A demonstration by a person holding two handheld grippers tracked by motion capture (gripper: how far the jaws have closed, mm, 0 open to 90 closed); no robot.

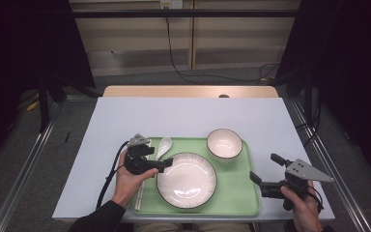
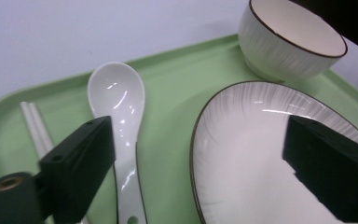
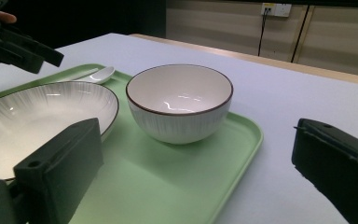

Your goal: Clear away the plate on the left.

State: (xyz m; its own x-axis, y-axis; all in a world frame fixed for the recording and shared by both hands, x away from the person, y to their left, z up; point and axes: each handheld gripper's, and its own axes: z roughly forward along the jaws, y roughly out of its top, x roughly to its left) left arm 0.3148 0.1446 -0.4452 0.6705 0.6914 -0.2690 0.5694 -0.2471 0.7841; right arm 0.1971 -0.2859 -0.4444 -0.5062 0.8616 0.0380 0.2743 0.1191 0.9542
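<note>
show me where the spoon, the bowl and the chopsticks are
spoon (image 2: 116, 93), left gripper view, on the middle of its scoop
bowl (image 3: 179, 95), right gripper view, on its inner wall
chopsticks (image 2: 35, 123), left gripper view, on the bare white shafts left of the spoon

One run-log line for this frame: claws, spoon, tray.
left claw: open, over spoon | right claw: open, empty, at tray right edge | spoon: on tray beside plate
</note>
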